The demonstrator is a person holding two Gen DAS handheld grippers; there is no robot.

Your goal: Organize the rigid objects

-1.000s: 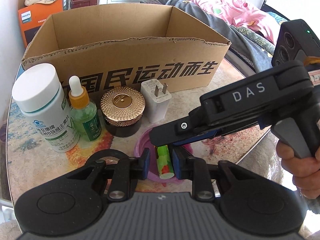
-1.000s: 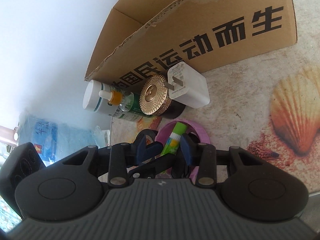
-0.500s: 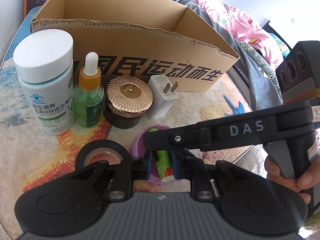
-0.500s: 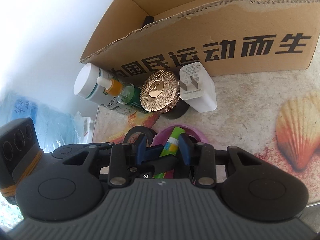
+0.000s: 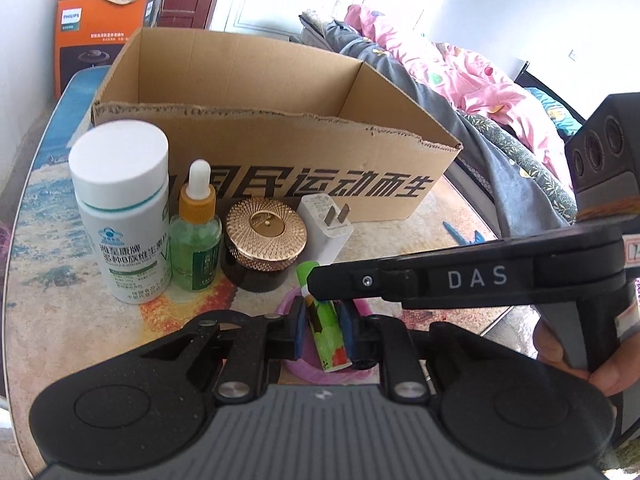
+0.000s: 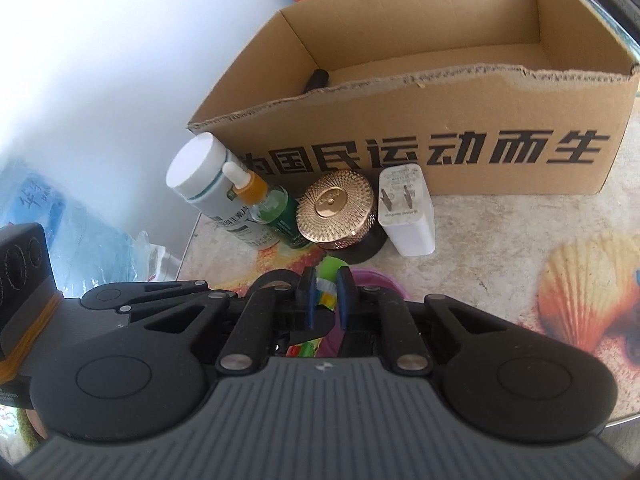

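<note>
Two grippers on one green tube
Left gripper (image 5: 320,330) pinches the green tube (image 5: 325,334) at its lower end, right gripper (image 6: 323,298) is clamped on the same tube higher up (over a pink dish (image 5: 320,372)), near the cardboard box (image 5: 320,176), bottles and charger

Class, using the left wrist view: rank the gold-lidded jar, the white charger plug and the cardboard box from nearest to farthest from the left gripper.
1. Gold-lidded jar, just ahead, slightly left.
2. White charger plug, behind it, to the right.
3. Cardboard box, at the back.
</note>
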